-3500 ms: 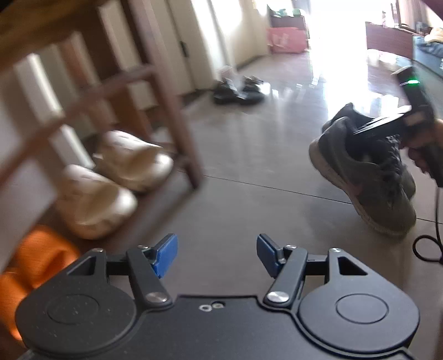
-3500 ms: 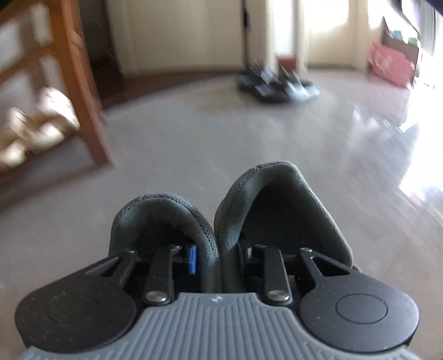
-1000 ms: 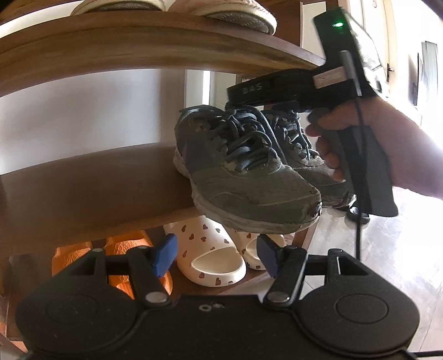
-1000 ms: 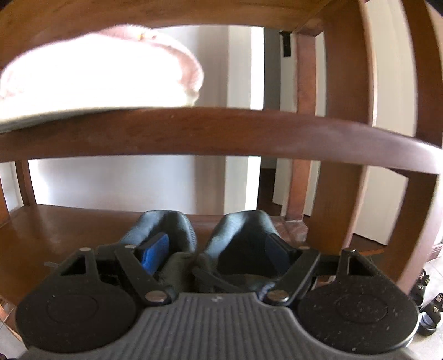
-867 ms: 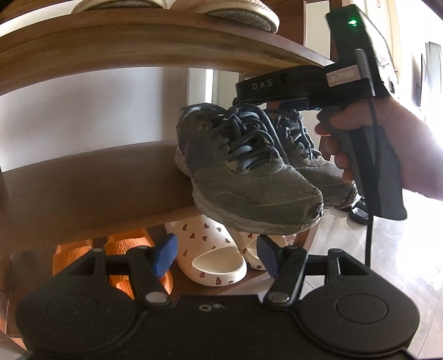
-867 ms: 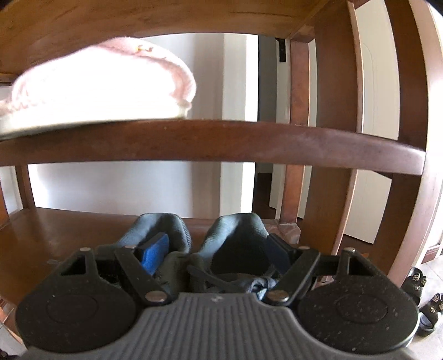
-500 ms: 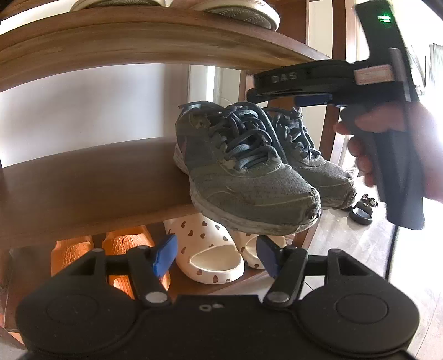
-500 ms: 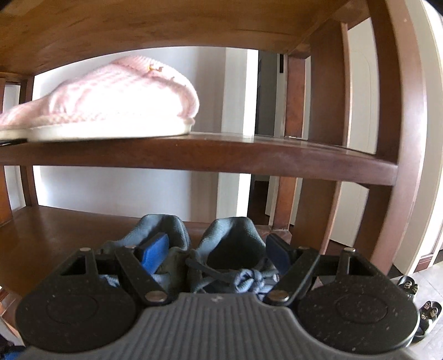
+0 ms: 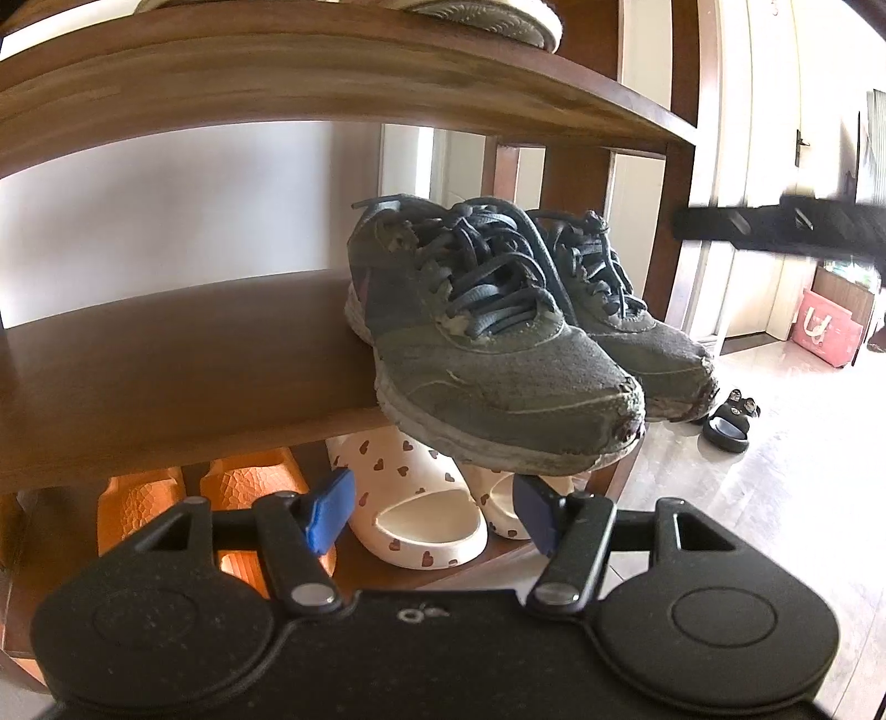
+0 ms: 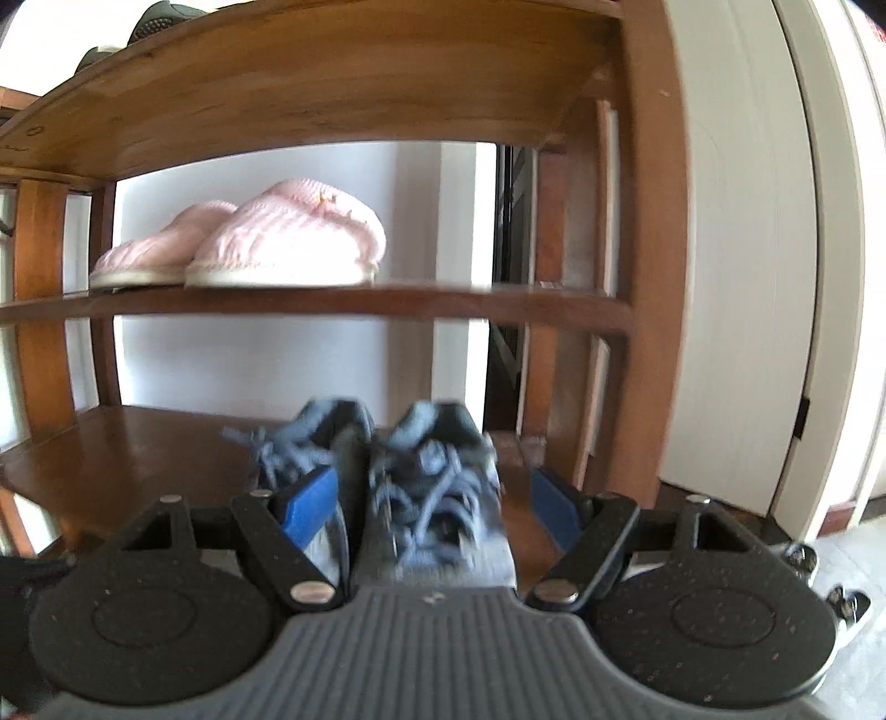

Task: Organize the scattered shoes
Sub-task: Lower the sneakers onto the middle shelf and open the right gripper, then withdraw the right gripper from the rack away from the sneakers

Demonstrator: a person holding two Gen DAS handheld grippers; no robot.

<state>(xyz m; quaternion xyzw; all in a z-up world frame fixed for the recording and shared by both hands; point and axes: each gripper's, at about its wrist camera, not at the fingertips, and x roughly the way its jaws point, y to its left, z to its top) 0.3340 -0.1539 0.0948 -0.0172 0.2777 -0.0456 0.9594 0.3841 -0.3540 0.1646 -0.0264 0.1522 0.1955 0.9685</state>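
Sneakers [image 9: 498,354], a worn grey-green pair with dark blue laces, sat side by side on the middle shelf [image 9: 166,354] of the wooden shoe rack [image 10: 648,249], toes jutting past its front edge. A second earlier the right gripper [image 10: 437,504] reached over them with its fingers at their collars, held by a hand in plain sight of the left camera; since then it had drawn back and away to the right, so that only a blurred black bar of it showed at that view's right edge. Its jaws stood wide apart, gripping nothing, with the sneakers' laces visible beyond and between them. The left gripper [image 9: 437,512] had kept its place below the shelf front, tilted downward, its jaws likewise well open and empty.

On the bottom shelf, orange slides [image 9: 221,498] lay to the left and white slides with small hearts [image 9: 410,498] just beside them, under the sneakers. One shelf above the sneakers held a pair of pink knitted slippers [image 10: 266,243]. Dark-soled shoes [image 10: 138,27] rested on the rack's top. Black sandals [image 9: 731,421] lay on the tiled floor [image 9: 775,498] right of the rack, and a pink bag [image 9: 825,332] stood farther off.
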